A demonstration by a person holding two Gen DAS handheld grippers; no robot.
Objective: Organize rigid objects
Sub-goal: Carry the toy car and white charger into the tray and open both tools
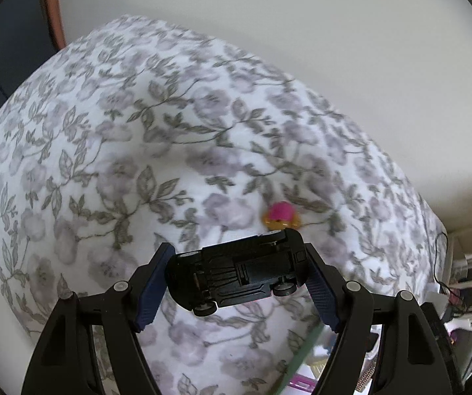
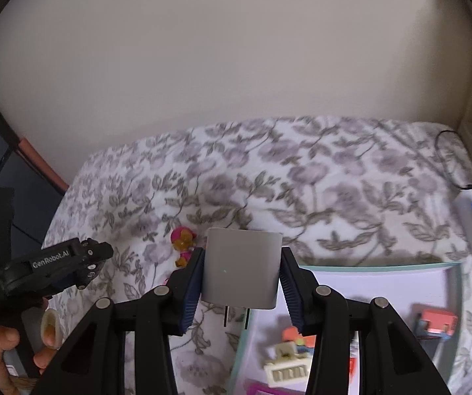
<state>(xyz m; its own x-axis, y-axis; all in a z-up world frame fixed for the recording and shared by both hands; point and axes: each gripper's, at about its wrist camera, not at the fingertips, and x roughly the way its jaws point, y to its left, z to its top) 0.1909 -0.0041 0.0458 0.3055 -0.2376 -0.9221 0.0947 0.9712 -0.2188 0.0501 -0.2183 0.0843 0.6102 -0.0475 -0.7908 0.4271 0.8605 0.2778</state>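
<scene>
You are gripping a black toy car [image 1: 236,271] end to end in your left gripper [image 1: 239,283], its underside and wheels facing the camera above the floral bedspread [image 1: 104,164]. Your right gripper [image 2: 240,283] is clamping a grey plug adapter [image 2: 242,270], prongs down, over the near-left edge of the tray [image 2: 400,267] of small toys. Just beyond both, a pink-and-orange figure [image 2: 183,242] is lying on the bedspread.

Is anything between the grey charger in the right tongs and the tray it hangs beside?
Nothing visible. The grey charger hangs in the right tongs just outside the tray's near-left rim. The toys inside lie further right, leaving the near corner free.
</scene>
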